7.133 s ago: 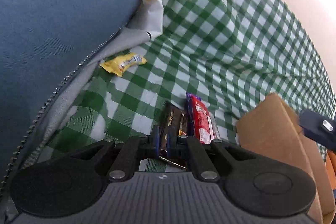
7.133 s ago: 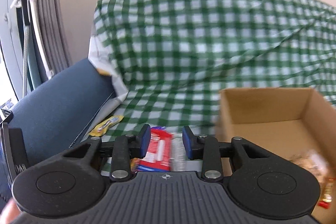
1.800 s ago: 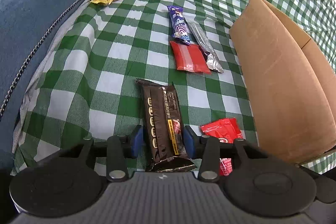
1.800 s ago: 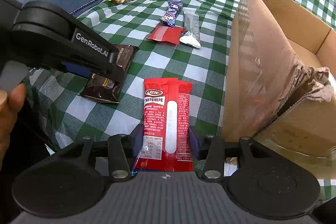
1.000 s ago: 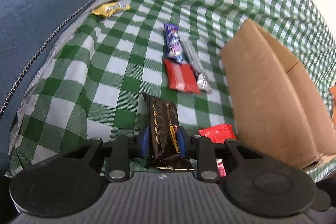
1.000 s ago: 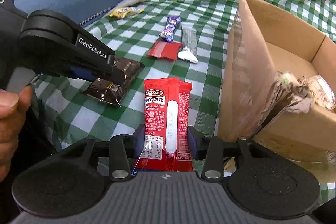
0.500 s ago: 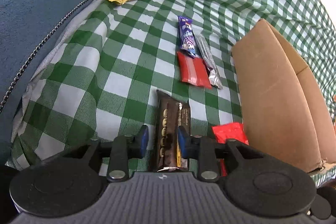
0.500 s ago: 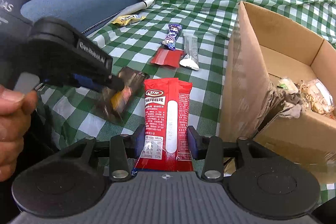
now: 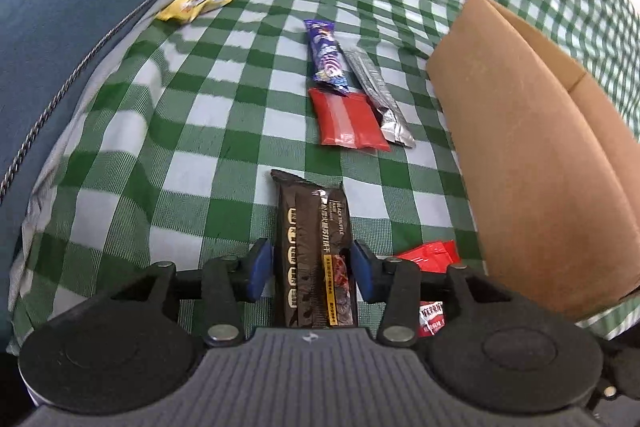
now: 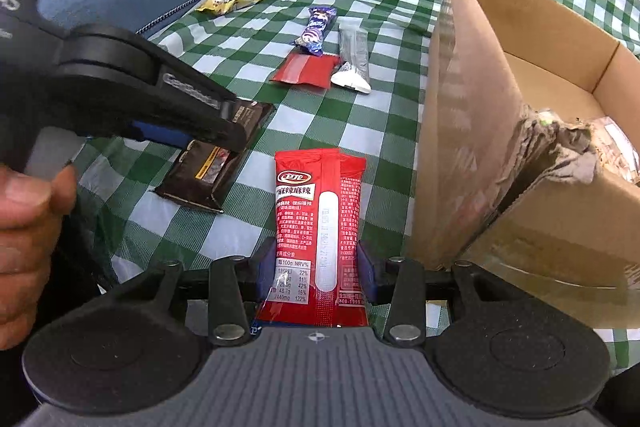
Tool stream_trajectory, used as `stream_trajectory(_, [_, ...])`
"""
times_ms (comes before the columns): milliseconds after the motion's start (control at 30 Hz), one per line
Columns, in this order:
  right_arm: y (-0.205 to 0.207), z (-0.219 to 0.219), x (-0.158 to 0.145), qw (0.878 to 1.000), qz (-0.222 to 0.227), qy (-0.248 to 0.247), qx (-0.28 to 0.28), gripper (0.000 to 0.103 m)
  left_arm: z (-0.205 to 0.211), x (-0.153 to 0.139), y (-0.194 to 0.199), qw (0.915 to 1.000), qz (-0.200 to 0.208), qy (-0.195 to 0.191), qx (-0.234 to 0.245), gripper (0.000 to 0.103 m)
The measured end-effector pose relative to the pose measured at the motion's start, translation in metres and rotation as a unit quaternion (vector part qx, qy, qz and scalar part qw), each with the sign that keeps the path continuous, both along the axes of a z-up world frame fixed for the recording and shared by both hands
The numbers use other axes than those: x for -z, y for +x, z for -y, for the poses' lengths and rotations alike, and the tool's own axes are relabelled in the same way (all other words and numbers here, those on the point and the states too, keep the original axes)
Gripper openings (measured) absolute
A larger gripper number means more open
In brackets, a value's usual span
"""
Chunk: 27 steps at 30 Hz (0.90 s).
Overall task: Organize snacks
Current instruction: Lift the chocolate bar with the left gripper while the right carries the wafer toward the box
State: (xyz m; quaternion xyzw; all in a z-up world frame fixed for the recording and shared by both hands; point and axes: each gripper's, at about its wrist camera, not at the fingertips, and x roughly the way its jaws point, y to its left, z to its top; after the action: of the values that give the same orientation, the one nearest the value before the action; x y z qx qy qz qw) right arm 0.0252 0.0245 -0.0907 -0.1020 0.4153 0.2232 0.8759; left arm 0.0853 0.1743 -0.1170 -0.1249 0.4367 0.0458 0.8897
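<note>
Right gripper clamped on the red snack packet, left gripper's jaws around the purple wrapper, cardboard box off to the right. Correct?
Nearly. The left gripper has the dark brown snack bar between its jaws, which are opening, as the left wrist view shows. The purple wrapper lies farther off on the checked cloth. The right gripper does clamp the red snack packet, cardboard box to the right.

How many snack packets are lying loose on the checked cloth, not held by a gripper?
5: yellow packet by the blue cushion; purple bar, silver packet and red pouch clustered mid-cloth; dark brown bar nearest. Others may hide.
</note>
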Motion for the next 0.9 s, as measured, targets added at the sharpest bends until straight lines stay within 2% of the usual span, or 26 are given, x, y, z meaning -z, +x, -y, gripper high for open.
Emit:
stream_trajectory(100, [0.0,-0.001,0.002,1.0,-0.003,-0.004,-0.003,0.044,0.012,0.001,0.001,0.9991,0.001,0.036,0.024,0.059])
stream_trajectory(200, [0.0,-0.002,0.003,1.0,-0.004,-0.006,-0.002,0.044,0.02,0.004,0.001,0.9975,-0.001,0.062,0.035,0.06])
stream_trajectory(267, [0.0,-0.001,0.003,1.0,-0.006,-0.008,-0.001,0.044,0.02,0.004,0.001,0.9971,0.001,0.068,0.034,0.051])
stream_trajectory(300, [0.0,0.0,0.004,1.0,-0.006,-0.01,-0.001,0.044,0.02,0.004,0.001,0.9971,0.002,0.069,0.032,0.043])
stream_trajectory(567, [-0.004,0.003,-0.001,1.0,0.013,-0.002,-0.002,0.044,-0.004,-0.015,-0.01,0.9987,0.048,-0.015,-0.002,0.042])
stream_trajectory(700, [-0.008,0.003,-0.01,0.999,0.032,0.012,-0.008,0.044,-0.015,-0.028,-0.021,0.9952,0.083,-0.05,-0.011,0.042])
stream_trajectory(900, [-0.014,0.001,-0.027,0.998,0.06,0.032,-0.014,0.044,-0.021,-0.047,-0.035,0.9875,0.138,-0.075,-0.014,0.042])
